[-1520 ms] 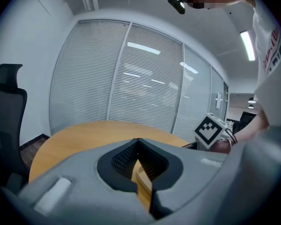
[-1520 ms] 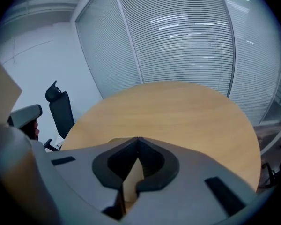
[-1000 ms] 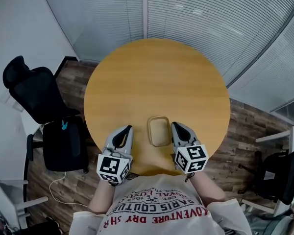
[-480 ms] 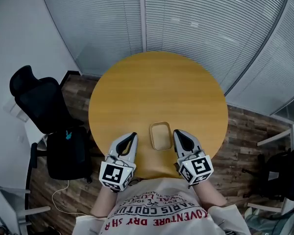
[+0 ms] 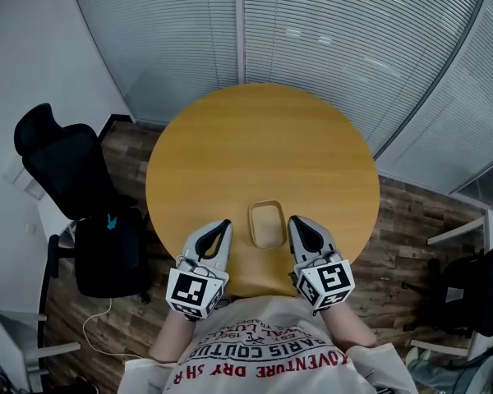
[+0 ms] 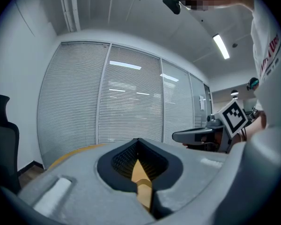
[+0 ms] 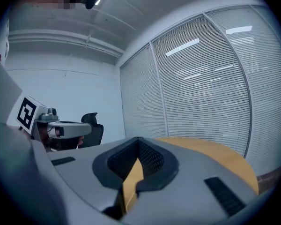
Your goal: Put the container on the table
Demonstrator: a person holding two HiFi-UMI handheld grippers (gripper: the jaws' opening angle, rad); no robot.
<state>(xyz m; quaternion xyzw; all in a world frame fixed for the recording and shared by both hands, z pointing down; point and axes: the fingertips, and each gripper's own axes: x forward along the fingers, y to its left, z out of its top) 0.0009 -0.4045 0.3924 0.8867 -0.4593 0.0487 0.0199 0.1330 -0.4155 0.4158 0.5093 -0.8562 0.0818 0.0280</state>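
Note:
A shallow tan rectangular container [image 5: 266,224] lies on the round wooden table [image 5: 263,146], near its front edge. My left gripper [image 5: 223,223] hovers just left of the container and my right gripper [image 5: 293,220] just right of it, both apart from it. Both point roughly level across the table. In the left gripper view the jaws [image 6: 138,142] meet at the tips with nothing between them, and only the table [image 6: 72,154] shows beyond. In the right gripper view the jaws [image 7: 138,142] are likewise shut and empty over the table [image 7: 215,153]. The container is hidden in both gripper views.
A black office chair [image 5: 62,167] and a black bag [image 5: 111,249] stand left of the table. Another black chair [image 5: 468,290] is at the right. Glass walls with blinds [image 5: 312,23] curve behind the table. A white cable [image 5: 99,322] lies on the wood floor.
Both grippers have lifted a little beside the container and the view has pulled back. The container has stayed in place on the table. Over the last half second hardly anything differs.

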